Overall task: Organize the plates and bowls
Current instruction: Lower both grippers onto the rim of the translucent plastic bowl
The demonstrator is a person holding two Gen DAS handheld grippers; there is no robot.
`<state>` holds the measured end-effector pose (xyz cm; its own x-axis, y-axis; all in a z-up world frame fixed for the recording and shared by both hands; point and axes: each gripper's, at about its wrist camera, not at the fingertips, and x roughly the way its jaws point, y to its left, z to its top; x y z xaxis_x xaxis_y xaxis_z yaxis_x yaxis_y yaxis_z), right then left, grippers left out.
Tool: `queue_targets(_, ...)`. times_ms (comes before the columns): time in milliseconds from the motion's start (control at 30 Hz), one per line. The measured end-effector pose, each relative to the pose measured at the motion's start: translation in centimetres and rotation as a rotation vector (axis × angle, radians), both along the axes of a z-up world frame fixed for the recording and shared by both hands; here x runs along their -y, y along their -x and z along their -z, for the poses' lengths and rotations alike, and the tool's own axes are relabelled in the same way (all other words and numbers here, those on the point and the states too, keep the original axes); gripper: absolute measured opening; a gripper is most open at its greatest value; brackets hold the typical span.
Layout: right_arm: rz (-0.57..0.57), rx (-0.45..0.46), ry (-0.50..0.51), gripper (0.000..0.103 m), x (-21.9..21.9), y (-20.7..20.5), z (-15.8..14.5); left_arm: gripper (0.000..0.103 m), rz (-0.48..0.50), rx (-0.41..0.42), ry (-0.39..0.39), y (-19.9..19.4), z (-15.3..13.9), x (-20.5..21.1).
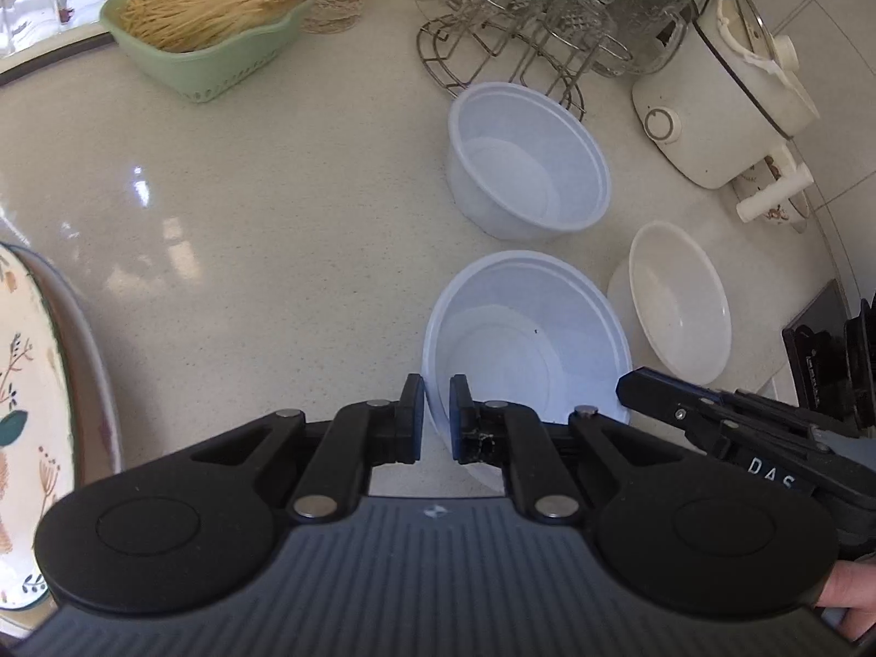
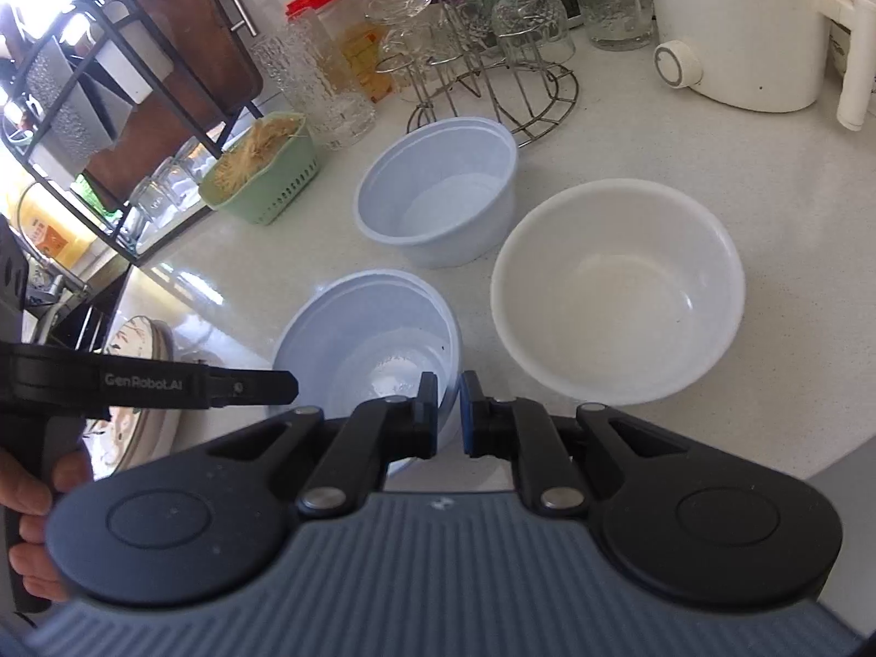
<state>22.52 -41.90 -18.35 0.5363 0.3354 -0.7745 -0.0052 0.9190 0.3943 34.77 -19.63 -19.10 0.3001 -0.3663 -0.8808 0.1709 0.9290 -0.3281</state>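
A: Status on your tongs?

B: Your left tongs (image 1: 437, 419) are clamped on the near rim of the nearest pale blue bowl (image 1: 525, 339), one pad inside the wall, one outside. Your right tongs (image 2: 449, 413) are pinched on the same bowl's rim at the opposite side. Only the thin wall sits between the pads on each.

A: Where's that bowl?

B: On the speckled worktop (image 1: 263, 208). Take it as the landmark. The second pale blue bowl (image 1: 528, 161) stands just behind it, upright, a narrow strip of worktop between them. The white bowl (image 1: 679, 301) is just beside it on its right, also upright.

A: Anything else close?

B: The floral plate (image 1: 27, 427) lies well off to the landmark bowl's left. The green basket of noodles (image 1: 208, 33) is far back-left of it. The wire glass rack (image 1: 503, 55) stands behind the second bowl, and the white electric pot (image 1: 728, 104) is back-right.
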Motion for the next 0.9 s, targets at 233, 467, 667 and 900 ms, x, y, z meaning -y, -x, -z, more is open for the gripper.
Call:
queue_targets(233, -0.044, 0.005, -0.038, 0.011, -1.8, -0.8, -0.5, 0.011, -0.062, 0.004, -0.013, 1.0, -1.4, -2.3)
queue_targets(467, -0.1, 0.02, -0.009, 0.011, -4.7, -2.2, -1.3, 0.011, -0.131, 0.013, -0.028, 0.8, -2.4, -4.7)
queue_targets(667, -0.108, 0.012, 0.002, 0.011, -6.5, -2.9, -1.7, 0.012, -0.12, -0.005, -0.033, 0.3, -2.6, -6.4)
queue_targets(900, -0.072, 0.005, 0.044, 0.011, -8.6, -3.0, -1.0, 0.012, -0.082, -0.022, -0.055, -0.7, -1.9, -7.4)
